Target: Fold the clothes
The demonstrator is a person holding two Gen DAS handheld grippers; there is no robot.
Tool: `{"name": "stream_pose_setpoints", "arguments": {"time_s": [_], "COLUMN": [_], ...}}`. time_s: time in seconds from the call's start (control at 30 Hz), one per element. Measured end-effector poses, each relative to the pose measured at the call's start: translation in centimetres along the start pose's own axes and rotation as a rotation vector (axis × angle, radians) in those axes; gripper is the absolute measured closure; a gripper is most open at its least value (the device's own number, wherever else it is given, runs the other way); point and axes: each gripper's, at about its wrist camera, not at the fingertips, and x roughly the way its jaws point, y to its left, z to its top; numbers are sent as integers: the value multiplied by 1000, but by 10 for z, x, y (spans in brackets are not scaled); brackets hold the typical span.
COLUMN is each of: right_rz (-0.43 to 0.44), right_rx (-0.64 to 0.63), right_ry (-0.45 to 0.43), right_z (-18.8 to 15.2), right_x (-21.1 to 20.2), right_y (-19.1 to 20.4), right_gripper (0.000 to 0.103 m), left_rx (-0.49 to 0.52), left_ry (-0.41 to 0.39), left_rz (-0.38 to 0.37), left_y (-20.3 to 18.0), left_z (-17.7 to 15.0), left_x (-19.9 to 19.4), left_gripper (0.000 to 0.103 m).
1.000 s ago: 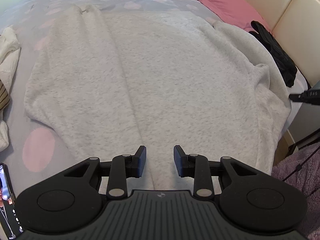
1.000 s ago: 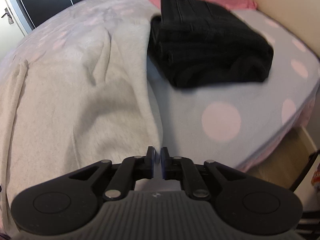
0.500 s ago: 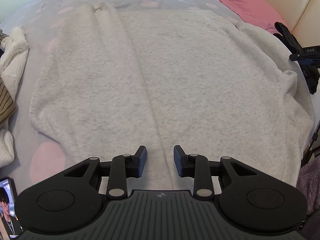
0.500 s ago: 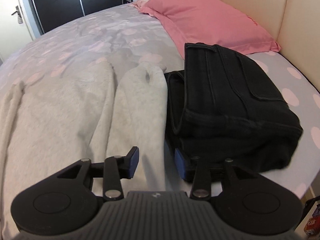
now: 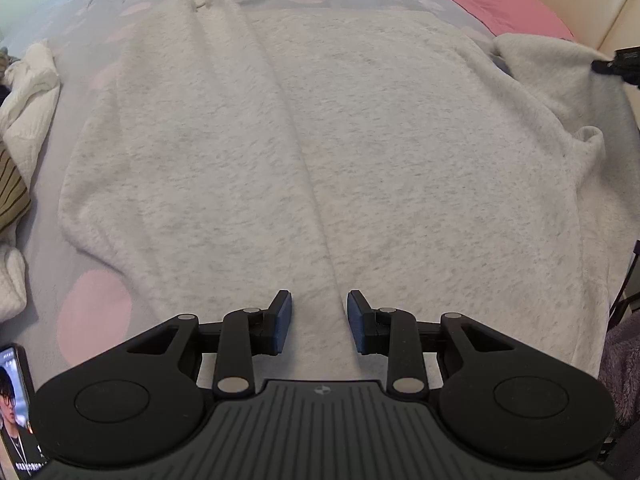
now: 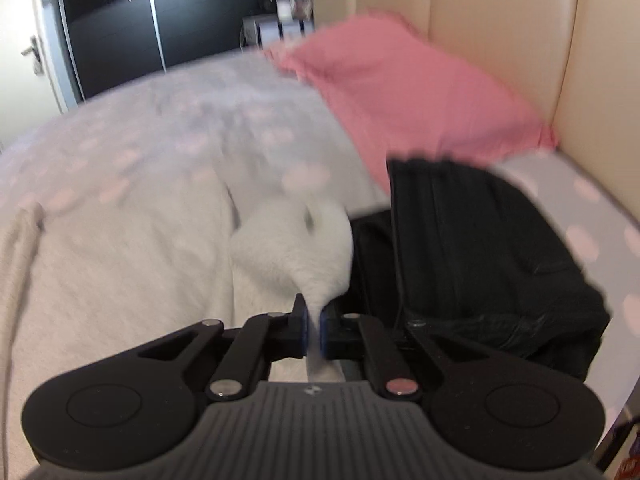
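Fleecy pale-grey sweater (image 5: 320, 152) lies spread flat across the dotted bed (image 5: 96, 312), its body running lengthwise away from the left wrist camera, hem nearest and neckline toward the far side, with one sleeve (image 5: 188, 40) laid along the body and pointing the same way. The left tongs (image 5: 319, 322) hover just over the hem, partly open with nothing between the pads. The right tongs (image 6: 314, 330) are pinched closed on the other sleeve (image 6: 304, 248), near its cuff, and the fleece rises off the bed in a soft cone beside the folded black garment (image 6: 480, 264) that sits below the pink pillow (image 6: 400, 100). To do this step well, I judge the held sleeve should be carried across the chest and laid flat along the body's long axis, parallel to the sleeve already there, keeping it clear of the black garment so nothing drags. The left tongs could press the hem to stop the body sliding. A white knit (image 5: 28, 96) lies bunched at the left edge of the bed.
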Motion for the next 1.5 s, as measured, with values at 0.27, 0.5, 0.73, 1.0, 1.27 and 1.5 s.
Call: {"name": "stream_pose_setpoints", "arguments": {"time_s": [0.27, 0.5, 0.73, 1.0, 1.27, 1.5], "right_rz": [287, 550, 641, 619, 486, 469], "right_rx": [-340, -662, -910, -868, -619, -312], "right_ry": [-244, 32, 331, 422, 334, 334], "right_z": [-16, -87, -175, -175, -133, -106], "right_x": [-112, -120, -102, -95, -82, -56], "right_y": [80, 143, 169, 151, 132, 114], "right_gripper": [96, 96, 95, 58, 50, 43], "left_rx": [-13, 6, 39, 68, 59, 68], "left_ry": [-23, -55, -62, -72, -84, -73], "left_rz": [11, 49, 59, 72, 78, 79], "left_y": [2, -1, -11, -20, -24, -23], "left_z": [-4, -8, -12, -16, -15, -16], "left_x": [-16, -31, -40, -51, -53, -48], "left_gripper": [75, 75, 75, 73, 73, 73]}}
